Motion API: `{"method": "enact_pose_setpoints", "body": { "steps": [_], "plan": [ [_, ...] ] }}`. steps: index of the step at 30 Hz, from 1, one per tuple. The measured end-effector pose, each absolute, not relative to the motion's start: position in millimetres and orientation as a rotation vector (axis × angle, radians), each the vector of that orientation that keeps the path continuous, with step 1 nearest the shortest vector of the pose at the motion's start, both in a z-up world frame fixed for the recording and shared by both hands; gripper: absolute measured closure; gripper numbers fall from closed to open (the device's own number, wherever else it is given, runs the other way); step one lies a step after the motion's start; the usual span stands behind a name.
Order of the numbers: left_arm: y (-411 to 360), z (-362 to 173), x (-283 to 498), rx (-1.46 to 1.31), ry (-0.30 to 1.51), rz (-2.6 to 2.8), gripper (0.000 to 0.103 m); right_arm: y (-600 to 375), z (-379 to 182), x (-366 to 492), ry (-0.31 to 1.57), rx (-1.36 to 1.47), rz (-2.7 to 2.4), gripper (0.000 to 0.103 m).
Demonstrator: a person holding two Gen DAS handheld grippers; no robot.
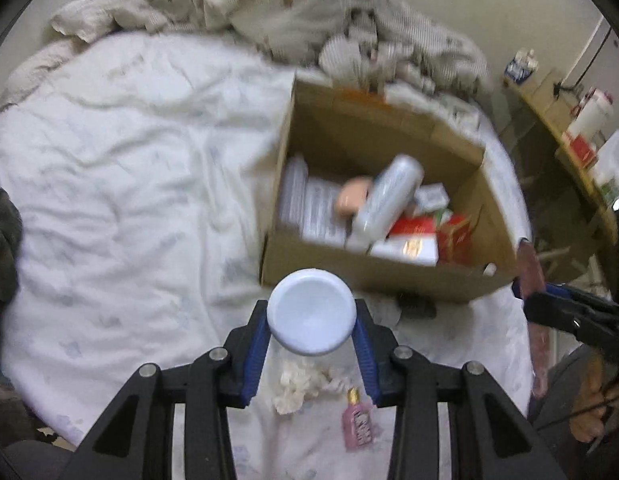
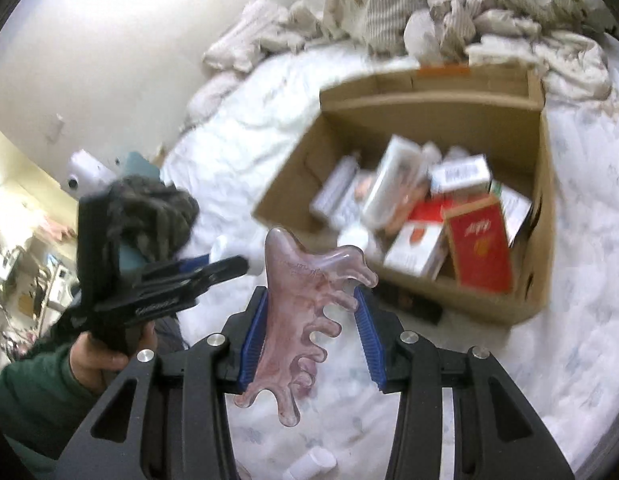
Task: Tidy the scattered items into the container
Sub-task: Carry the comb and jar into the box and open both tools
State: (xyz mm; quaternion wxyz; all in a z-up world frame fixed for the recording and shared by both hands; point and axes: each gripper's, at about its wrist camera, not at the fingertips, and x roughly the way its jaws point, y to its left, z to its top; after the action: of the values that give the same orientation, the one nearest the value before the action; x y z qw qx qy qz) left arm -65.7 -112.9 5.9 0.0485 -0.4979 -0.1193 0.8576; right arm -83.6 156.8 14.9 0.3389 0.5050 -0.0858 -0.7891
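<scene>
The left gripper (image 1: 312,330) is clamped on a round white plastic jar (image 1: 312,312), its body hidden behind the flat face turned to the camera. The right gripper (image 2: 309,334) pinches a translucent pink comb-shaped massage tool (image 2: 299,312), long axis toward the open brown cardboard box (image 2: 533,216) just beyond on the white bedsheet (image 1: 129,184). Box contents are blurred.

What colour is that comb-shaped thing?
Translucent mottled pink comb, clearest in the right wrist view.
</scene>
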Motion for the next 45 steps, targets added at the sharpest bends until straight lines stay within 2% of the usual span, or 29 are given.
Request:
{"method": "enact_pose_setpoints", "body": {
  "steps": [6,13,22,30,34,45],
  "plan": [
    [-113,45,-90,-1.412,-0.352,2.711,0.063,166,34,-121,-0.309,1.288,-2.095,0.056],
    [-105,47,-131,-1.442,-0.324,2.750,0.063,178,53,-170,-0.304,1.246,-2.184,0.056],
    [-79,25,-172,-1.528,-0.304,2.696,0.063,188,27,-203,-0.349,1.311,-2.226,0.056],
    [-58,8,-199,-1.579,-0.113,2.694,0.063,177,2,-217,-0.258,1.393,-2.225,0.056],
    [-58,-15,-211,-1.690,-0.140,2.615,0.063,170,-14,-222,-0.194,1.465,-2.235,0.056],
    [-57,-45,-222,-1.803,-0.050,2.590,0.062,160,-38,-222,-0.079,1.554,-2.245,0.054]
  ]
}}
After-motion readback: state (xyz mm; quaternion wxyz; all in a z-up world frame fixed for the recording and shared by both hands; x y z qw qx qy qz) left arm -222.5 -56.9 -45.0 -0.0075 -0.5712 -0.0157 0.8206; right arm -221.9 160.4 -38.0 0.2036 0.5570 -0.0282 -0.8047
